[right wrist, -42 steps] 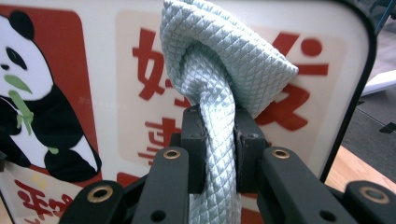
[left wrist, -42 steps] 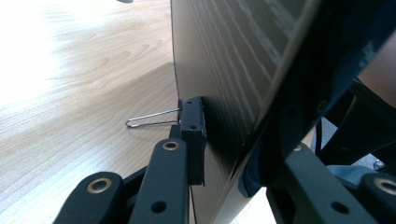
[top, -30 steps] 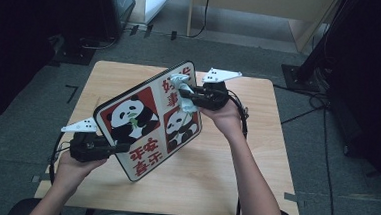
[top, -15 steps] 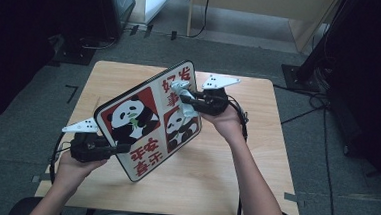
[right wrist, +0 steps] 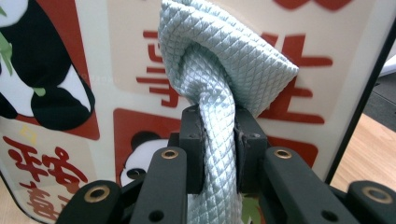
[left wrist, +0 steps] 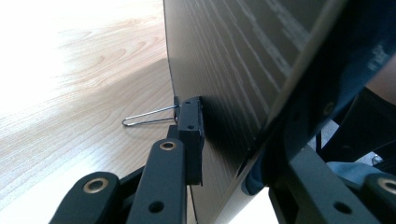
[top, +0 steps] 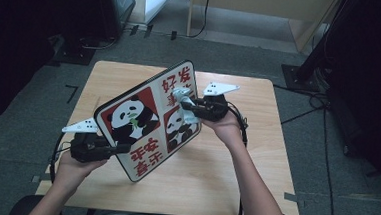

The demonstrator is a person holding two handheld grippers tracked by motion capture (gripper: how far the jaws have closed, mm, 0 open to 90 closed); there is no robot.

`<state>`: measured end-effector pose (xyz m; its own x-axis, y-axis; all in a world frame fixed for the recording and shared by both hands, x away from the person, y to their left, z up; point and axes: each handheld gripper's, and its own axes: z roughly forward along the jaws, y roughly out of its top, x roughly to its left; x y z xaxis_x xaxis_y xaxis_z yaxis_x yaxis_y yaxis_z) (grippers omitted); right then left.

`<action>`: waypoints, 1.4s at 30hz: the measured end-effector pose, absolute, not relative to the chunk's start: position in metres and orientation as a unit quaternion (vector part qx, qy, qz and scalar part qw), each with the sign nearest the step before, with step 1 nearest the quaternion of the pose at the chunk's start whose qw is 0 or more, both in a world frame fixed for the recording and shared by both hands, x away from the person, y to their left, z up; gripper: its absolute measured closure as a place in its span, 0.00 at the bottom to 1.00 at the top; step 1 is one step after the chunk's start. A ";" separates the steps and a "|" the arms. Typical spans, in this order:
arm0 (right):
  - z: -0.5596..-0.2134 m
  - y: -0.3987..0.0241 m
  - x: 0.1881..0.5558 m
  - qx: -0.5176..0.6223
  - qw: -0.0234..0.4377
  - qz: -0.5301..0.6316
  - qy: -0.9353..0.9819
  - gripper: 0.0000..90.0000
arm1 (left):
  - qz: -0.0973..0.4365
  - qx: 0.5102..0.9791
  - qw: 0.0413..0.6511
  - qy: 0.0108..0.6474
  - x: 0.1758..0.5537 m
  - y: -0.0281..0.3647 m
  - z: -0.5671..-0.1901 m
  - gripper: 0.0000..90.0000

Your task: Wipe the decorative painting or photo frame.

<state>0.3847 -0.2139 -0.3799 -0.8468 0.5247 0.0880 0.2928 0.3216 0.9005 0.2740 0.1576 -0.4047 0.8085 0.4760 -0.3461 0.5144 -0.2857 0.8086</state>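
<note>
Right claw [top: 184, 103], clamping a pale blue quilted cloth [right wrist: 224, 74], has slid slightly down the panda-printed rectangular board [top: 150, 120], wiping continues; left claw [top: 121, 147] grips the board's lower-left edge.

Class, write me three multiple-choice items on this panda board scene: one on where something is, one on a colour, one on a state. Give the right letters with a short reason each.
1. Where does the cloth touch the panda board?
A. its printed face
B. its dark back
C. nowhere; it lies flat on the table

2. What colour is the cloth?
A. bright red
B. pale blue-grey
C. black

3. How is the board held?
A. flat on the table
B. tilted up on edge, gripped by the left gripper
C. hanging from a hook

Answers:
1 A: the right gripper view shows the cloth pressed against the pandas and red characters.
2 B: its quilted weave is pale blue-grey in the right gripper, whose jaws are shut on it.
3 B: the high view shows it slanted above the table, with the left jaws on its edge.
</note>
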 end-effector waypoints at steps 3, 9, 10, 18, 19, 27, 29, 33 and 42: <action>-0.382 -0.214 0.385 0.257 0.106 0.522 0.806 0.85 | -0.019 0.802 0.511 0.309 0.274 0.158 -0.405 0.82; -0.390 -0.216 0.382 0.263 0.103 0.520 0.806 0.85 | -0.020 0.802 0.512 0.308 0.274 0.158 -0.405 0.81; -0.393 -0.216 0.381 0.262 0.103 0.521 0.806 0.85 | -0.021 0.802 0.512 0.308 0.274 0.158 -0.405 0.81; -0.405 -0.219 0.380 0.275 0.090 0.516 0.806 0.85 | -0.021 0.800 0.513 0.310 0.274 0.157 -0.405 0.81; -0.408 -0.219 0.380 0.277 0.087 0.517 0.806 0.85 | -0.021 0.800 0.513 0.310 0.273 0.157 -0.405 0.81; -0.423 -0.224 0.378 0.283 0.081 0.518 0.803 0.85 | -0.022 0.801 0.513 0.308 0.275 0.157 -0.405 0.81; -0.426 -0.224 0.377 0.287 0.078 0.516 0.803 0.85 | -0.023 0.801 0.514 0.307 0.275 0.157 -0.405 0.81; -0.432 -0.224 0.375 0.287 0.086 0.511 0.806 0.85 | -0.023 0.802 0.514 0.305 0.276 0.157 -0.405 0.80; -0.443 -0.227 0.373 0.293 0.084 0.503 0.809 0.85 | -0.025 0.802 0.514 0.304 0.278 0.157 -0.405 0.80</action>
<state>0.3730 -0.2267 -0.4434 -0.8141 0.5587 0.1584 0.3892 0.3226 0.8628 0.2779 0.1568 -0.4053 0.8143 0.4612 -0.3524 0.5127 -0.2870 0.8092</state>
